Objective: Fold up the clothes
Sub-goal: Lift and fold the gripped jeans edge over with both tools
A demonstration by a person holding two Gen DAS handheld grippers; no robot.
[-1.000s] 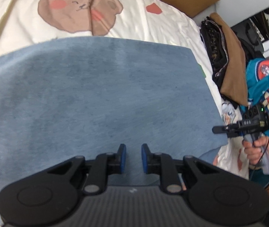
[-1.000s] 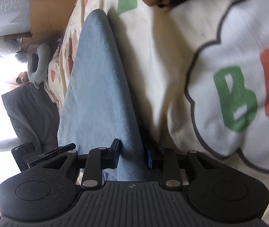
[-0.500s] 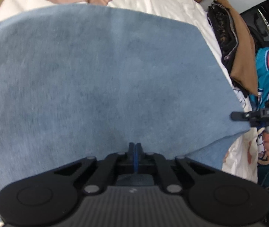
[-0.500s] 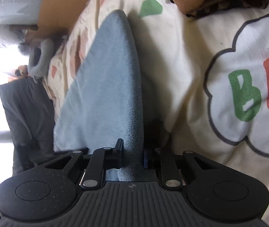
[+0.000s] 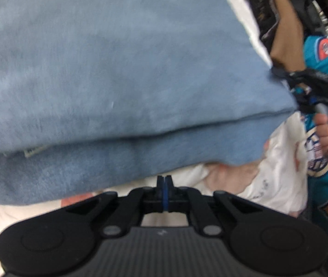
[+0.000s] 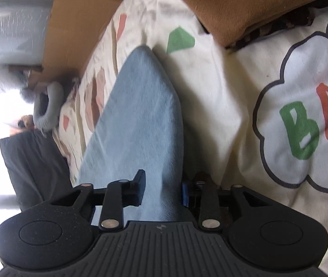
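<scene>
Cream printed bedsheet (image 6: 221,106), one blue garment (image 5: 117,69), left gripper (image 5: 164,182) jaws closed empty, right gripper (image 6: 162,189) jaws just widening around it.

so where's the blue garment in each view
left wrist: the blue garment fills the upper and middle picture, folded over on itself, above the shut left gripper.
right wrist: it runs up the centre as a narrow wedge from between the right gripper's jaws.
shared landmark: the brown garment, top right in both.
</scene>
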